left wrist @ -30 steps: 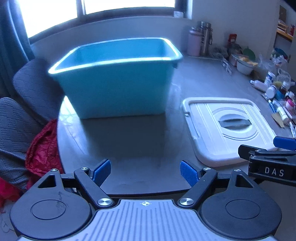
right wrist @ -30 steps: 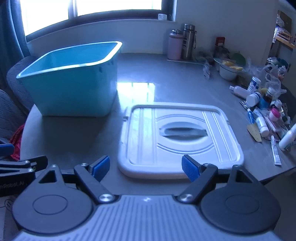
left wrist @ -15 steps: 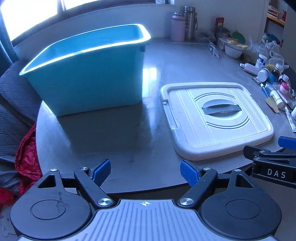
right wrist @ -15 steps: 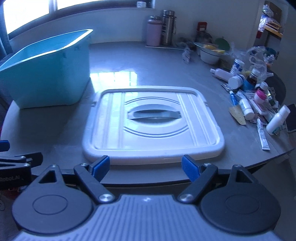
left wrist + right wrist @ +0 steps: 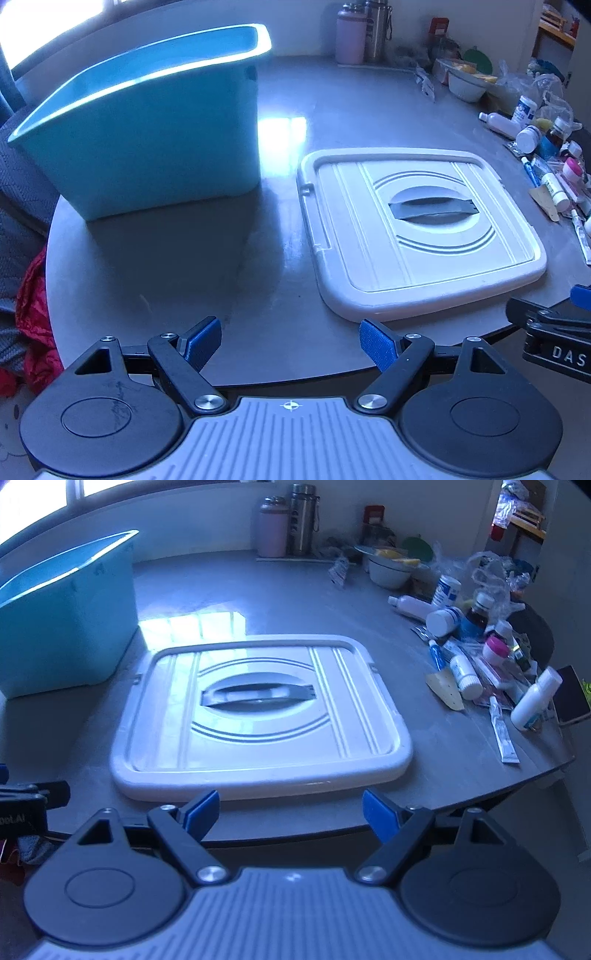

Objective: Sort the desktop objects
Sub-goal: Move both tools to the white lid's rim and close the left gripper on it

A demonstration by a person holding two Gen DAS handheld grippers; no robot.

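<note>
Each hand-held gripper, left and right, has a ribbed grey body, two black round-ended housings with triangular cut-outs, silver screws on black linkage arms, and blue textured fingertips, with white lettering on the side.

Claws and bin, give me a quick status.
Left claw open, empty; right claw open, empty. Teal bin uncovered, white lid flat beside it. Bottles and tubes untouched, right side.
</note>
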